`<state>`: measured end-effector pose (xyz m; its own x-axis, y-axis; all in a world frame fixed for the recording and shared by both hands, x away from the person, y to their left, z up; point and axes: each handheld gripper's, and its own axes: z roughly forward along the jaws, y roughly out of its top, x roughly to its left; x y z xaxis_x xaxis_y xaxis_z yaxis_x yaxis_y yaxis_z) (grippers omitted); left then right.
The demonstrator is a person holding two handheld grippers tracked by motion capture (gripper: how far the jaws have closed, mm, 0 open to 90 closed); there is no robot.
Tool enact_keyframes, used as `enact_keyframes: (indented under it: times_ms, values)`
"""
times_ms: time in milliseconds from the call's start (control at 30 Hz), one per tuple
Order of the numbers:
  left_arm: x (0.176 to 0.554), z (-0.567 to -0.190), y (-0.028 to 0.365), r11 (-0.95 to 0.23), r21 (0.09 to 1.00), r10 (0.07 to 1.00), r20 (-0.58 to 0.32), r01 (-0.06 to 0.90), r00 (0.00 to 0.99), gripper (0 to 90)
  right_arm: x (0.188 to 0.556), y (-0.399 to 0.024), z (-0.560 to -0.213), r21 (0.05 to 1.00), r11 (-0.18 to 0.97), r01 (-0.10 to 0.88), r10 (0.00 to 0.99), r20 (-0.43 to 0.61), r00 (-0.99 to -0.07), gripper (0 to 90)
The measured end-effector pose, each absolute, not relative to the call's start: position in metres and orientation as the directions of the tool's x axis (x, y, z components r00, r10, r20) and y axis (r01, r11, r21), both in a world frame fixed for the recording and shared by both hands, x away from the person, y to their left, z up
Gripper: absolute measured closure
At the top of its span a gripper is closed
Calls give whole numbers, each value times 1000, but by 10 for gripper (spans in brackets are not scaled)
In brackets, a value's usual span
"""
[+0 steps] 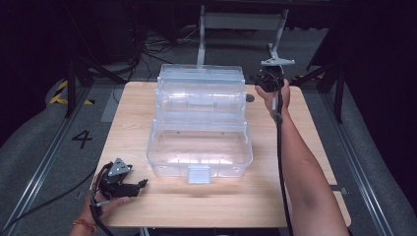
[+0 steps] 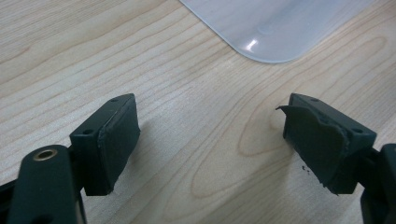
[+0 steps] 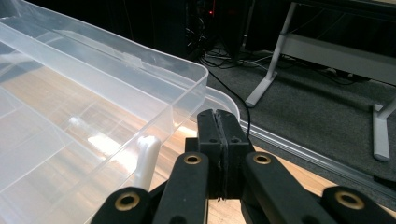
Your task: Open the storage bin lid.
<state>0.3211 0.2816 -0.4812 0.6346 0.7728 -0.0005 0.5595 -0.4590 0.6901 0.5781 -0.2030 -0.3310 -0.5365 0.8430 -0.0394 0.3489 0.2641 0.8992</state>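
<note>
1. High view: we see a clear plastic box [image 1: 199, 125], lid up, mid table [image 1: 305, 128].
2. Left tool [image 1: 141, 185] sits near the table's front-left corner, well apart from the box; jaws spread wide, nothing between.
3. Right tool [image 1: 255, 78] is just beside the box's far-right corner; right gripper view shows its jaws clenched together, empty.

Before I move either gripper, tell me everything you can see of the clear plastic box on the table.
The clear plastic box stands open in the middle of the wooden table. It looks like thin, see-through plastic. Its deep lower bin sits nearest the person, with a pale latch tab at the front; shallower trays with dividers step up behind it, ending in the raised lid. Nothing shows inside. The right gripper, jaws shut, is beside its far right corner; whether it touches, I cannot tell.
</note>
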Motion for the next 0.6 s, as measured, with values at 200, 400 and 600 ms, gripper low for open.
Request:
enact_keyframes:
  times_ms: [200, 400, 600]
  values:
    - [321, -481, 282, -459, 690, 773, -1, 559, 635, 189, 577, -202, -331, 897, 270, 351, 841, -42, -540, 899]
    - [321, -481, 282, -462, 690, 771, 1, 557, 637, 190, 575, -200, -331, 897, 275, 346, 838, -47, -544, 891]
    - [321, -481, 282, -462, 690, 772, 3, 557, 636, 190, 566, -201, -330, 902, 281, 327, 833, -60, -550, 854]
